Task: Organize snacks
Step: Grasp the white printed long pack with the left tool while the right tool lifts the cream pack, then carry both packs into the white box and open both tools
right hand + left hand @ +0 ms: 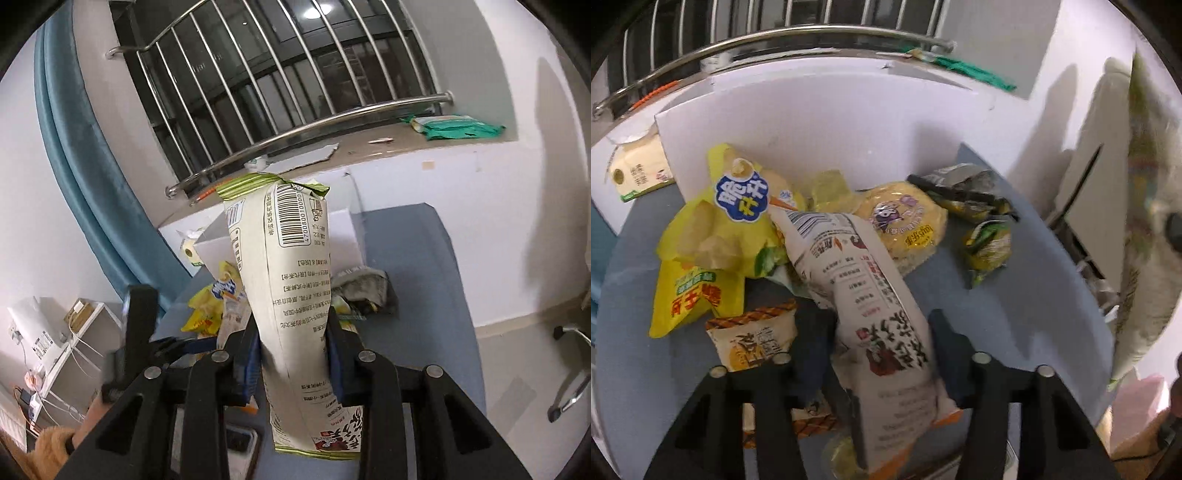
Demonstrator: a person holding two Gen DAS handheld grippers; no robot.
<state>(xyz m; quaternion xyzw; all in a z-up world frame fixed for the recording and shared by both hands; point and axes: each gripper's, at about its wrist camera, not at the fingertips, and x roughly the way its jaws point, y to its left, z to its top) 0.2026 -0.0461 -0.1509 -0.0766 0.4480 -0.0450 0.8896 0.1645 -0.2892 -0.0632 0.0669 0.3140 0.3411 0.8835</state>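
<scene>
**Two long bags in the tongs, the rest still piled by the white box**

The right tongs (293, 343) are clamped on a tall green-trimmed bag (291, 280), held upright off the blue worktop (413, 266) with its crimped top up. The left tongs (882, 343) straddle an orange-trimmed bag (871, 295) that lies on the heap; the fingers (945, 339) sit right at its sides, but I cannot tell whether they press it yet.

Both bags look light, puffy and air-filled, with slick film that dents easily and contents that probably crush. A squeeze across the middle, as the right tongs have it, should hold; the crimped seams at either end are stiffer and would likely slip less. Gripping hard risks breaking what is inside.

The heap lies directly in front of the white box (798, 129): a yellow chip bag (720, 221) at its left, a round yellow noodle pack (905, 225) to its right, a crumpled dark wrapper (964, 188) and a small green packet (990, 247) further right, a small orange-edged pack (757, 339) nearest the left tongs.

Behind the box run a sill and a steel rail (314, 125) before a barred window (277, 66); a teal curtain (74, 140) hangs left of it, white walls right.
</scene>
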